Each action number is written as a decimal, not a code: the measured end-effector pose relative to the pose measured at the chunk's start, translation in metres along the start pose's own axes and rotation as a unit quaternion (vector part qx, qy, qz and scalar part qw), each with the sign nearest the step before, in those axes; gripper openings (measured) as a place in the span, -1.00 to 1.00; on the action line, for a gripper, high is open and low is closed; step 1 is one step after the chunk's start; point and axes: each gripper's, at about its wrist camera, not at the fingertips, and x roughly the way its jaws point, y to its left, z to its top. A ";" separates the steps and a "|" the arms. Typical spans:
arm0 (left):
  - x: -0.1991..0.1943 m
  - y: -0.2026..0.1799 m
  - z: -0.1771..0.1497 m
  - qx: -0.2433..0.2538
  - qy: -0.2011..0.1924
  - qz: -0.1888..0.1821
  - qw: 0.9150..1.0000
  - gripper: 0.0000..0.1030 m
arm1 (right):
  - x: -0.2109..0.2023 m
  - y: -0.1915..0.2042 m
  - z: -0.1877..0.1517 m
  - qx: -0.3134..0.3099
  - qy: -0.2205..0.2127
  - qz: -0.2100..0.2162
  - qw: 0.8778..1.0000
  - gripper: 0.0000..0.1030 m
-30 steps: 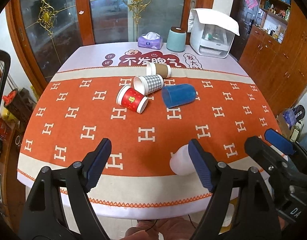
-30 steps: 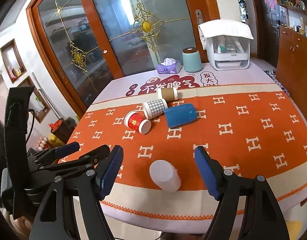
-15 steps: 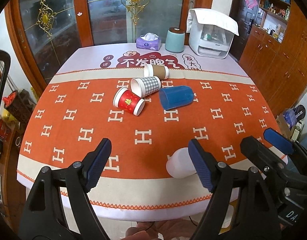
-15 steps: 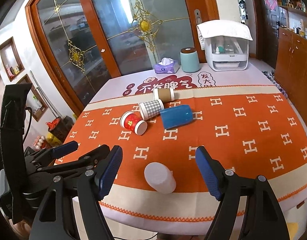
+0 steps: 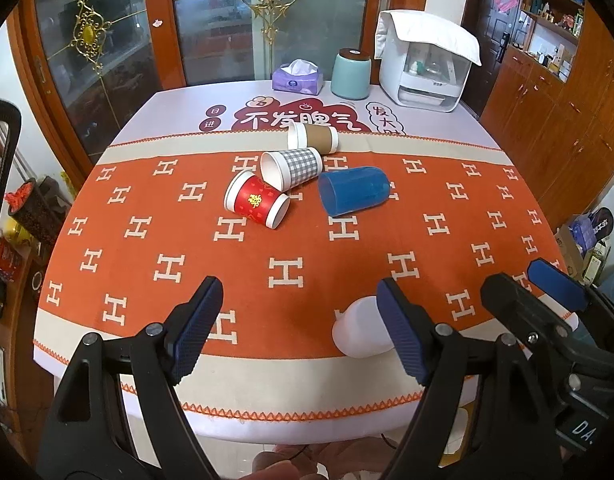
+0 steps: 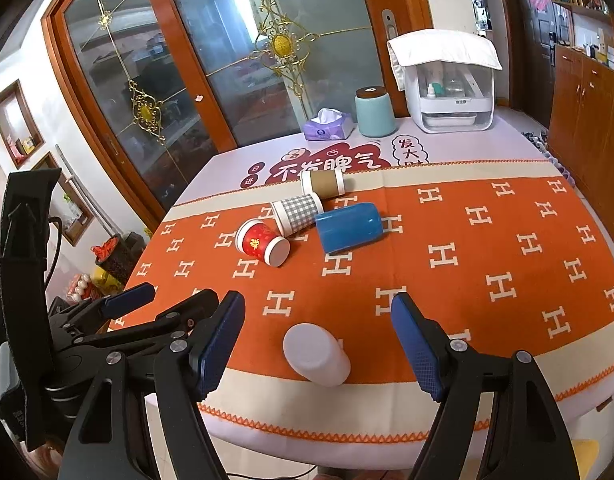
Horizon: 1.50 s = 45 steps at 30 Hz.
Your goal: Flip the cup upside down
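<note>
Several cups lie on their sides on the orange cloth. A white plastic cup [image 6: 317, 354] lies near the front edge, straight ahead of my open, empty right gripper [image 6: 317, 346]; it also shows in the left wrist view [image 5: 361, 332], partly behind my right finger. Farther back lie a red paper cup [image 5: 257, 204], a grey checked cup [image 5: 293, 168], a brown-sleeved cup [image 5: 313, 138] and a blue plastic cup [image 5: 353, 196]. My left gripper [image 5: 299, 330] is open and empty above the front edge, left of the white cup.
A purple tissue box [image 5: 297, 80], a teal canister [image 5: 351, 74] and a white appliance [image 5: 425, 64] stand at the table's [image 5: 179, 96] far edge. Glass doors lie behind, wooden cabinets to the right. The right gripper's body [image 5: 547, 308] is close beside the left one.
Both grippers have drawn back a little from the table. The cups have not moved.
</note>
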 end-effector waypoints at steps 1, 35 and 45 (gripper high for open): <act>0.000 0.000 0.000 0.000 0.000 0.000 1.000 0.50 | 0.000 0.000 0.000 0.000 0.000 0.000 1.000 0.49; 0.014 0.004 -0.002 -0.007 0.014 0.006 1.000 0.50 | 0.013 -0.004 -0.005 0.004 0.010 0.002 1.000 0.49; 0.014 0.003 -0.004 -0.009 0.017 0.007 1.000 0.50 | 0.016 -0.003 -0.006 0.005 0.013 0.003 1.000 0.49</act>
